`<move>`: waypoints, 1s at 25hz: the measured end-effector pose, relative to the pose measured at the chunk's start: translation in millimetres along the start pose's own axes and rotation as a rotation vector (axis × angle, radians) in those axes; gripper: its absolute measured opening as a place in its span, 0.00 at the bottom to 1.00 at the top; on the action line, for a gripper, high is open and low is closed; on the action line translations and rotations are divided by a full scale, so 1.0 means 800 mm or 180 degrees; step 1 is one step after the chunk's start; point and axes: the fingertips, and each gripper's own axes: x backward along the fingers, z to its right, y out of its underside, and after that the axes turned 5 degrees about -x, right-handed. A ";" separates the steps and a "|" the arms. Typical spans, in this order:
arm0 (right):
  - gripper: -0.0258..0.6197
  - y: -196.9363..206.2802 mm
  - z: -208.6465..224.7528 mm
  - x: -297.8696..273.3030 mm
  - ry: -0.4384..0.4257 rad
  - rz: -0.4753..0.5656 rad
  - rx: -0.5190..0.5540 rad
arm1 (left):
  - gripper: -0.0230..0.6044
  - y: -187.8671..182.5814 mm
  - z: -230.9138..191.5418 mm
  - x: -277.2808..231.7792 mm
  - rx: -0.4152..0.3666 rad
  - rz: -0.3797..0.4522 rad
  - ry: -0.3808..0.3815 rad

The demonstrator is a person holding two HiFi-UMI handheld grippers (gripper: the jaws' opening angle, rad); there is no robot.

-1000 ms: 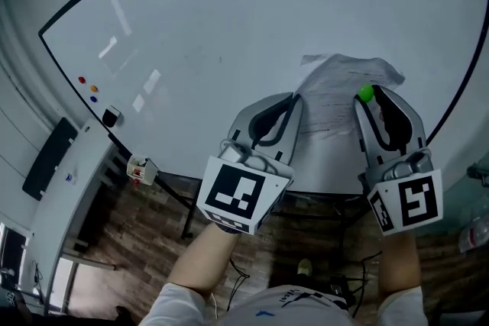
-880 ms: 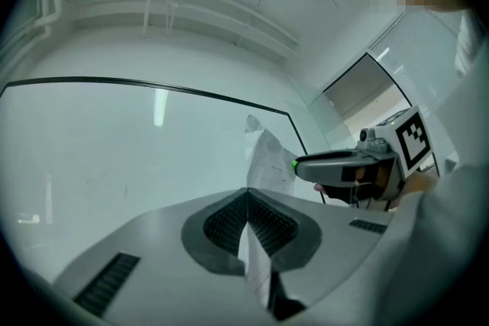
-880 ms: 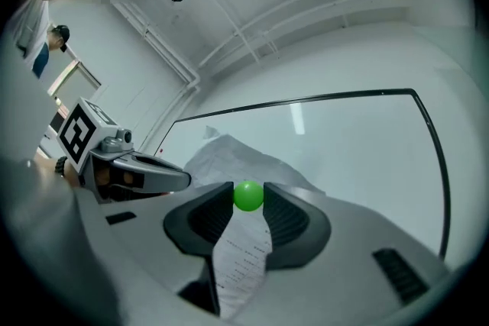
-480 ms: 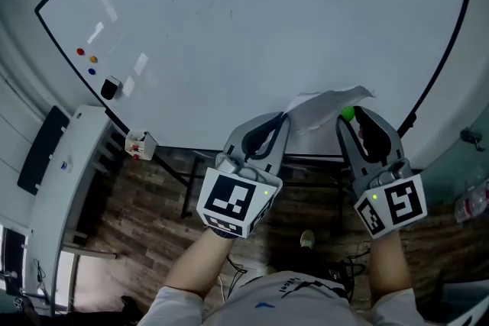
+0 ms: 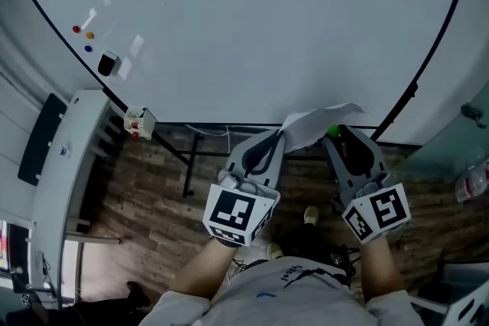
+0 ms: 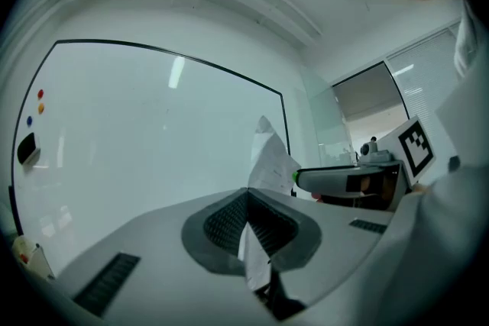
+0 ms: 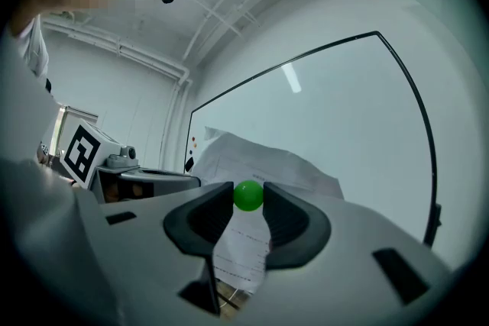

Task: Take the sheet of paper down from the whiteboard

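Observation:
The white printed sheet of paper [image 5: 317, 122] is off the whiteboard [image 5: 252, 27] and hangs crumpled between my two grippers, in front of the board's lower edge. My left gripper [image 5: 281, 135] is shut on the sheet's left edge; in the left gripper view the paper [image 6: 271, 160] rises out of the closed jaws of that gripper [image 6: 246, 195]. My right gripper [image 5: 334, 132] is shut on a small green ball magnet [image 5: 333, 131]. In the right gripper view the magnet [image 7: 247, 195] sits at the jaw tips, with the sheet [image 7: 260, 160] spread behind and below it.
Red [image 5: 76, 29], orange [image 5: 89, 35] and blue [image 5: 88, 49] magnets and a black eraser [image 5: 108, 63] sit at the board's left edge. A small box [image 5: 138, 121] hangs at its lower left corner. A long white table [image 5: 69, 156] stands at the left; wooden floor lies below.
Both grippers have come down and back from the board with the sheet and the green magnet. The paper, flat on the board a second ago, now hangs free and crumpled.

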 end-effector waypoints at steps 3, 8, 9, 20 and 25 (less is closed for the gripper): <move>0.24 0.019 -0.009 0.008 0.0014 -0.0076 -0.0051 | 0.06 0.016 0.005 0.011 0.0103 -0.0041 0.0006; 0.24 0.032 -0.015 0.012 0.0030 -0.0159 -0.0014 | 0.06 0.025 0.004 0.017 0.0171 -0.0044 -0.0025; 0.24 0.033 -0.015 0.011 0.0029 -0.0161 -0.0006 | 0.06 0.025 0.002 0.016 0.0178 -0.0041 -0.0032; 0.24 0.015 -0.003 -0.001 0.0023 -0.0097 0.0018 | 0.06 0.007 -0.007 0.000 0.0124 0.0010 -0.0054; 0.24 0.014 -0.001 -0.001 0.0010 -0.0099 0.0027 | 0.06 0.004 -0.006 -0.002 0.0123 0.0007 -0.0066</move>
